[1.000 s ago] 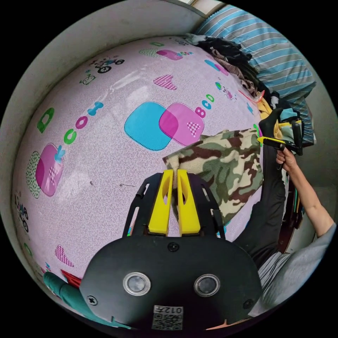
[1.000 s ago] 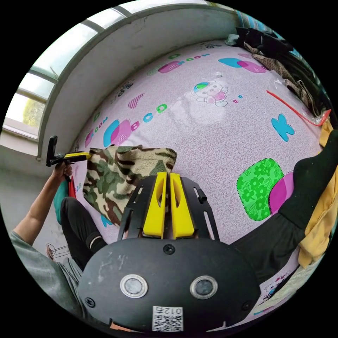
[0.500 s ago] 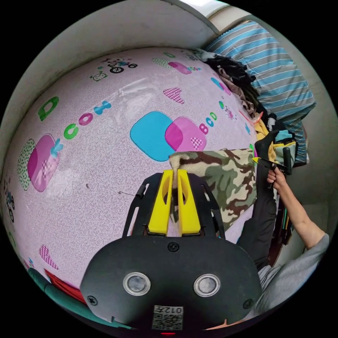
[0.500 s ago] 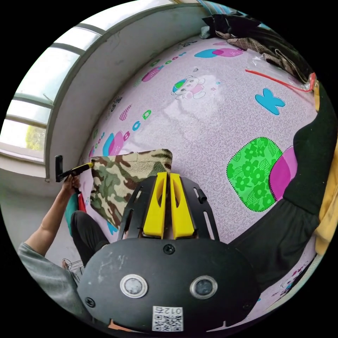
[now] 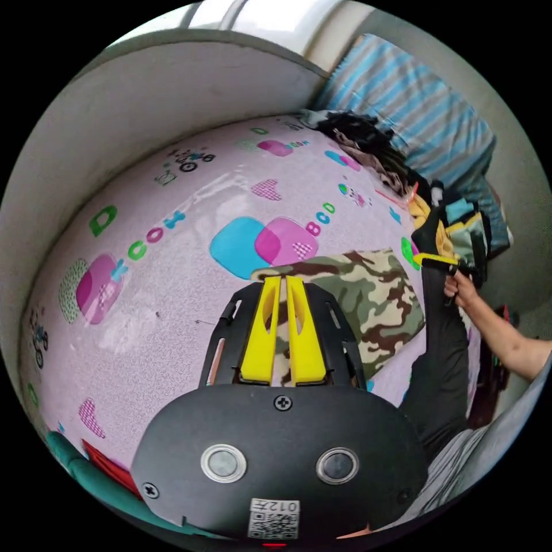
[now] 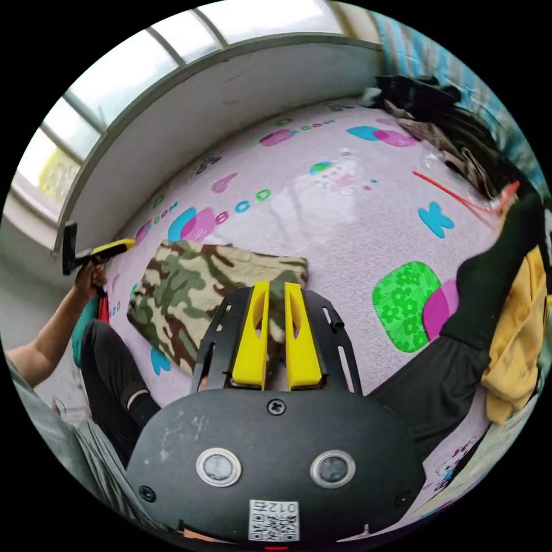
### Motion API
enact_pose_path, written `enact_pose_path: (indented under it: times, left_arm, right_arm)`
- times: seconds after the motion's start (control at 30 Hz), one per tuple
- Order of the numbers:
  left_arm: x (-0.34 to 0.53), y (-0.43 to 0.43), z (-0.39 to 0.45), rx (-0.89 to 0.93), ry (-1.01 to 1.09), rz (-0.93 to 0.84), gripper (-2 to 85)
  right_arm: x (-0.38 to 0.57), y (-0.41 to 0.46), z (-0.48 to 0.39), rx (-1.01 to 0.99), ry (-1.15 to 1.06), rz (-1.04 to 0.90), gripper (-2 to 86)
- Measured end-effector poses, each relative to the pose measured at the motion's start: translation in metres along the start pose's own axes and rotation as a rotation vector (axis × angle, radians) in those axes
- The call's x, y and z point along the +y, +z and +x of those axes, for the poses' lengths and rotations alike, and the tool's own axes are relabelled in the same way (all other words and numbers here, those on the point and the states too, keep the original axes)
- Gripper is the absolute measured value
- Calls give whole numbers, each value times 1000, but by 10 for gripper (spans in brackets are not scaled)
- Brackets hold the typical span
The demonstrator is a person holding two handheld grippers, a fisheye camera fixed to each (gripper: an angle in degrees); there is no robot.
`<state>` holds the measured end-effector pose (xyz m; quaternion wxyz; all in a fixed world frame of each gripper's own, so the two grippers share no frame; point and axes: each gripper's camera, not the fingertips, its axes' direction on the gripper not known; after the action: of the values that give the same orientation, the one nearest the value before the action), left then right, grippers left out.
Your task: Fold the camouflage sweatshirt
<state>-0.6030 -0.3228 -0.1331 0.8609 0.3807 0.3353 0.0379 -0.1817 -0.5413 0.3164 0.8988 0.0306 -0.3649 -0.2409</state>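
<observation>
Near edge of the camouflage sweatshirt (image 6: 190, 293) hidden behind the right gripper (image 6: 275, 287).

A pink cartoon-print floor mat (image 6: 345, 230) fills the frame's centre. A grey wall (image 6: 230, 109) with bright windows (image 6: 172, 46) curves along the top.

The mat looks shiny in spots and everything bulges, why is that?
Left gripper view: pale glare on the mat, likely window light; the striped cloth at the rim is smeared. Right gripper view: glare on the mat, the window washed out white. The bulging is the fisheye lens, which bends both views.
</observation>
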Motion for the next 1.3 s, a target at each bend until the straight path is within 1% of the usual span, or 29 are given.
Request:
enact_pose_path:
  times: [0.03,0.13,0.17,0.23,0.27,0.3,0.33,0.47,0.53,0.6,0.67,0.7,0.77,0.8,0.87,0.9,0.97,1.07,1.2,1.3]
  left_arm:
    - [1,12,23,-46,57,-20,4]
    - [5,49,51,-159,89,-93,2]
    - [6,56,53,-174,93,-112,3]
    - [12,85,51,-225,76,-209,3]
    - [14,92,49,-234,79,-231,2]
    - [20,102,47,-228,92,-258,1]
    - [27,101,46,-218,95,-202,0]
    - [33,111,49,-204,90,-171,-1]
    - [31,117,54,-215,99,-175,0]
    - [29,122,56,-210,110,-180,1]
    - [27,124,56,-194,119,-192,3]
    - [24,124,54,-168,113,-217,4]
    - [19,120,48,-111,65,-281,5]
    - [18,112,47,-66,65,-301,5]
    - [23,97,52,-16,118,-309,6]
    - [27,89,58,13,178,-334,6]
    - [36,83,66,22,257,-385,6]
    - [47,83,75,53,325,-445,7]
    - [57,108,76,57,347,-520,7]
    - [62,130,77,7,363,-565,7]
  right_arm:
    - [-3,12,-24,20,-58,-40,46]
    - [-11,43,-64,96,-150,-119,42]
    - [-14,55,-72,130,-172,-155,41]
    - [-17,74,-80,183,-204,-233,38]
    - [-18,77,-87,190,-227,-222,35]
    - [-18,78,-91,197,-238,-218,33]
    - [-19,81,-100,218,-259,-224,30]
    - [-19,92,-134,315,-351,-215,18]
    - [-19,95,-141,334,-332,-188,14]
    - [-22,95,-139,304,-267,-154,12]
    - [-29,90,-123,203,-133,-136,9]
    - [-31,89,-118,171,-109,-144,7]
    - [-37,77,-104,50,10,-184,-1]
    - [-36,72,-105,38,8,-177,-3]
    - [-27,54,-123,56,-70,-177,-6]
    - [-23,53,-129,58,-100,-195,-7]
    - [-6,54,-155,69,-208,-301,-8]
    - [15,63,-176,133,-289,-378,-9]
    - [24,82,-185,182,-318,-448,-9]
    - [18,102,-184,198,-315,-480,-10]
